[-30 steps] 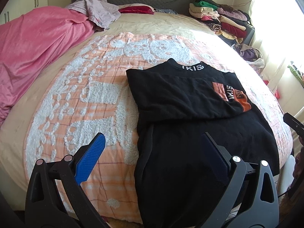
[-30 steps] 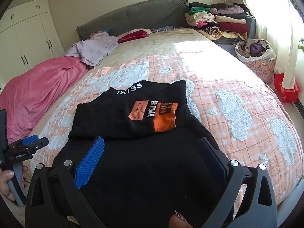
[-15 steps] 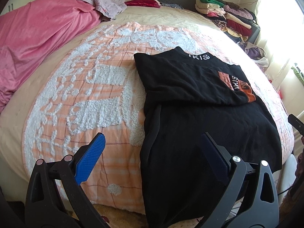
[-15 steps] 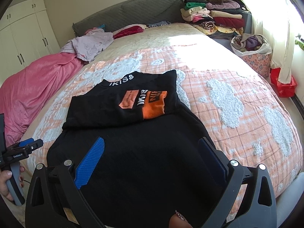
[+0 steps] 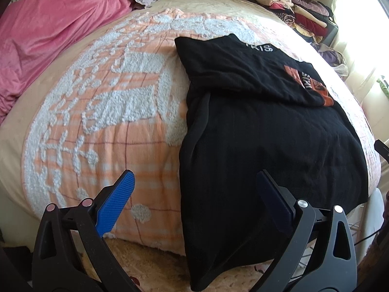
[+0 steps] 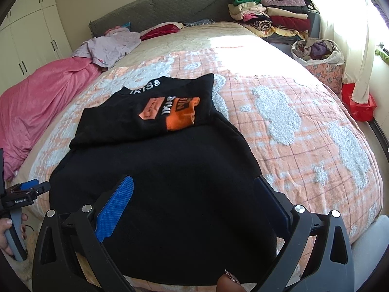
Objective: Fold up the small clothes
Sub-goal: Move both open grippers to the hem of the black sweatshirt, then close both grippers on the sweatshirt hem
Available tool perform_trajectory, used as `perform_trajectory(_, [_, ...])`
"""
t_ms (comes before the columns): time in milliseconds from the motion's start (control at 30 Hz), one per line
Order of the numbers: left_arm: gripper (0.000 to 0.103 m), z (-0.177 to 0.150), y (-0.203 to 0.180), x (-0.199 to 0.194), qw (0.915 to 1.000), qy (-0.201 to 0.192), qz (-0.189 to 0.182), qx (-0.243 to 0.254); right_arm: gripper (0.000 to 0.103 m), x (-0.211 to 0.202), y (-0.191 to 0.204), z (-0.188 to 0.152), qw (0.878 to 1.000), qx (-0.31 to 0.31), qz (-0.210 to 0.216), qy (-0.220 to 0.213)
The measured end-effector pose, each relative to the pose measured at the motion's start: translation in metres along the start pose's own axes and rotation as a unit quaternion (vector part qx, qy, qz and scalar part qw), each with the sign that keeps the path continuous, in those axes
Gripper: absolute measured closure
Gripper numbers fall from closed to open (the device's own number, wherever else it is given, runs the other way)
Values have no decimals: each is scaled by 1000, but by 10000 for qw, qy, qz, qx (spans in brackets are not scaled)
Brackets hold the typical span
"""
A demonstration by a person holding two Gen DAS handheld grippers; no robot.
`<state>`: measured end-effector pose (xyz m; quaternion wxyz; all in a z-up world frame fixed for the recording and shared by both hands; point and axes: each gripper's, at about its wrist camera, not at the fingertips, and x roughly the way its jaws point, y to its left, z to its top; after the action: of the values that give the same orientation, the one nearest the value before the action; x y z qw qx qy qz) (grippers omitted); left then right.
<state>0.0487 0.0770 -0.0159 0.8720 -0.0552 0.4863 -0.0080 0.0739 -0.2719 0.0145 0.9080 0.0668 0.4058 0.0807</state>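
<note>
A black top point(image 5: 267, 131) with an orange patch point(image 6: 180, 114) and white "IKISS" lettering lies on the bed, its upper part folded down over the body. Its hem hangs over the near bed edge. My left gripper point(image 5: 194, 189) is open and empty, above the hem's left corner at the bed edge. My right gripper point(image 6: 194, 194) is open and empty, over the lower part of the top point(image 6: 158, 182). The left gripper also shows at the left edge of the right wrist view point(image 6: 26, 189).
An orange and white textured blanket point(image 5: 102, 112) covers the bed. A pink duvet point(image 5: 48, 31) lies at the left. Folded clothes point(image 6: 269, 17) are stacked at the head on the right. A floral basket of clothes point(image 6: 321, 58) and a red box point(image 6: 357, 102) stand on the floor.
Both grippers have drawn back and lowered toward the near bed edge, so the hem hanging over the edge now shows. Both stay open. The top has not moved.
</note>
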Motion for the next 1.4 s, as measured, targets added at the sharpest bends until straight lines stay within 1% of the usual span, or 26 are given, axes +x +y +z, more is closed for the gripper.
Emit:
perform_trajectory(233, [10, -22, 8, 10, 9995, 305, 115, -25, 5, 1, -19, -18, 9996, 63, -174, 204])
perform_trajectory(467, [10, -38, 17, 11, 9988, 466, 125, -101, 5, 7, -30, -34, 9987, 108, -263, 424])
perform_trajectory(567, [10, -44, 18, 10, 9987, 503, 48, -120, 5, 10, -31, -39, 9984, 107, -243, 500])
perform_trajectory(733, [10, -53, 17, 8, 9978, 603, -190, -178, 5, 12, -31, -45, 9980, 73, -234, 586])
perform_trajectory(967, [10, -67, 6, 11, 9946, 811, -626, -161, 5, 15, -40, -60, 9963, 195, -273, 790])
perform_trajectory(1100, [10, -74, 3, 21, 9924, 1027, -669, -129, 5, 18, -49, -70, 9949, 318, -244, 929])
perform_trajectory(1200, [10, -77, 3, 26, 9916, 1103, -656, -139, 5, 20, -55, -76, 9939, 341, -258, 1014])
perform_trajectory(1333, [11, -77, 3, 28, 9917, 1072, -676, -210, 5, 20, -58, -82, 9943, 321, -168, 1007])
perform_trajectory(1400, [15, -77, 3, 28, 9917, 1049, -699, -248, 5, 19, -58, -85, 9946, 295, -113, 984])
